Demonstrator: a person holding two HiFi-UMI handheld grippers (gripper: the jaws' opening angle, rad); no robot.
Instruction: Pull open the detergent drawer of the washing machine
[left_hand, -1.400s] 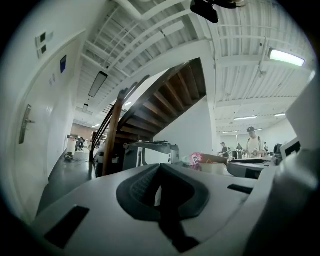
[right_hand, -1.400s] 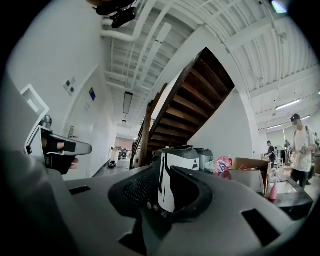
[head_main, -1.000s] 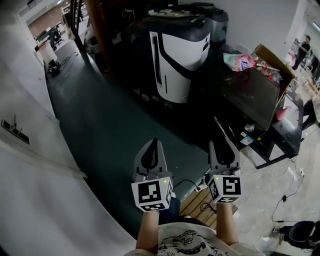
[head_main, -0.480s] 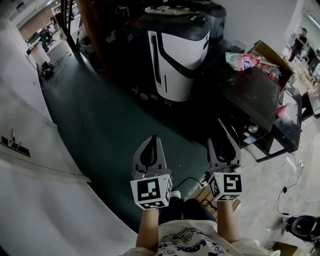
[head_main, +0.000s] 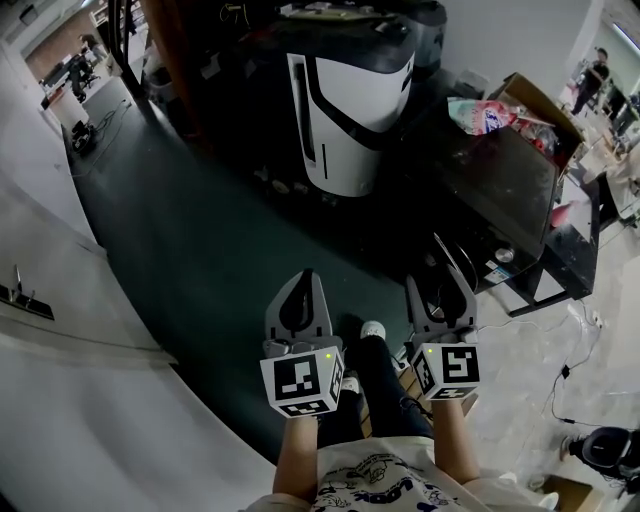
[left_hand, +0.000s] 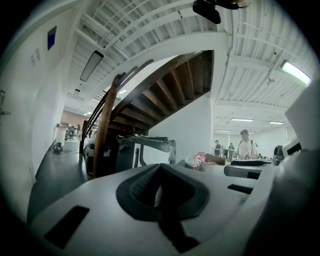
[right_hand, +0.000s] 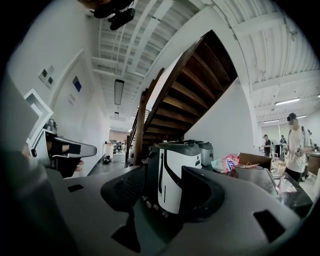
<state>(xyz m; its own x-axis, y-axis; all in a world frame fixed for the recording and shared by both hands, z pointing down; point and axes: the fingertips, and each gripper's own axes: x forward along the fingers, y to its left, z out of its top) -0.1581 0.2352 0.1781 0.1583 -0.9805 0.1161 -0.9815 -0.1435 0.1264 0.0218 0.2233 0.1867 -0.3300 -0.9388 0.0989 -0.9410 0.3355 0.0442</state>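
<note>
Tongs of right gripper newly wider

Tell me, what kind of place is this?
Probably a big workshop or office hall, not a home: a wooden staircase, long ceiling lights, and a black-and-white machine standing on the dark floor.

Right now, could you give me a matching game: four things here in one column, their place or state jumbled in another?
1 left gripper
2 right gripper
3 black-and-white machine
4 cardboard box

A off to the right, by colourful packets
B jaws apart, empty
C jaws together
D ahead, on the dark floor

Pairs: 1-C, 2-B, 3-D, 4-A. The right gripper's jaws have just been opening, nothing between them.
</note>
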